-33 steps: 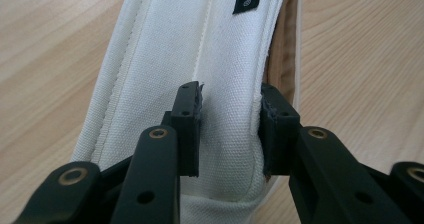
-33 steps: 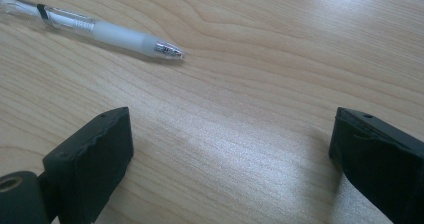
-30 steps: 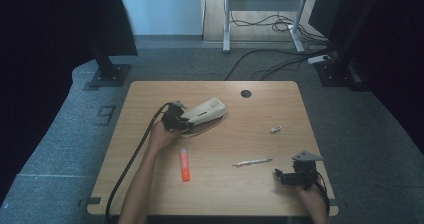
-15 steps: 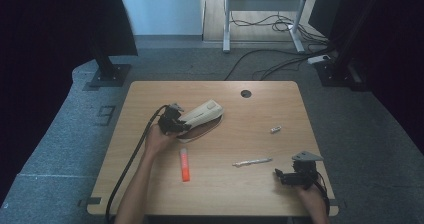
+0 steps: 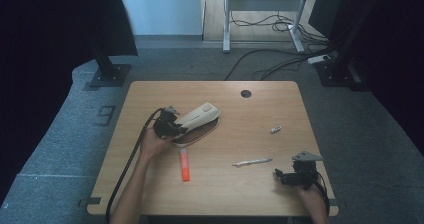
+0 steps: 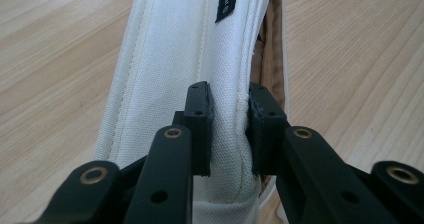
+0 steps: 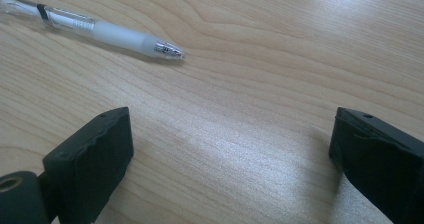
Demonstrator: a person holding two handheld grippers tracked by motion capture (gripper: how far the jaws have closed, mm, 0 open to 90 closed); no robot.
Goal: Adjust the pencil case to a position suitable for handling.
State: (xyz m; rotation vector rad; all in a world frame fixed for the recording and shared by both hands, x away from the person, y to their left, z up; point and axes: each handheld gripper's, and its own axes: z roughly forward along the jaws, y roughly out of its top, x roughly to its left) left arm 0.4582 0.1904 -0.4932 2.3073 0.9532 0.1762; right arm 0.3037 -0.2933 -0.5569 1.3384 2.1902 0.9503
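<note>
Left gripper point(image 5: 172, 128) pinched tight on the flap edge of the cream canvas pencil pouch point(image 5: 199, 118), at ten o'clock from table centre, probably holding the mouth open for loading. Right gripper point(image 5: 284, 176) wide apart, empty, resting at four o'clock beside the clear plastic pen point(image 7: 90, 26).

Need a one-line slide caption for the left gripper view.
Left gripper shut on the white fabric pouch over the wooden table.
</note>
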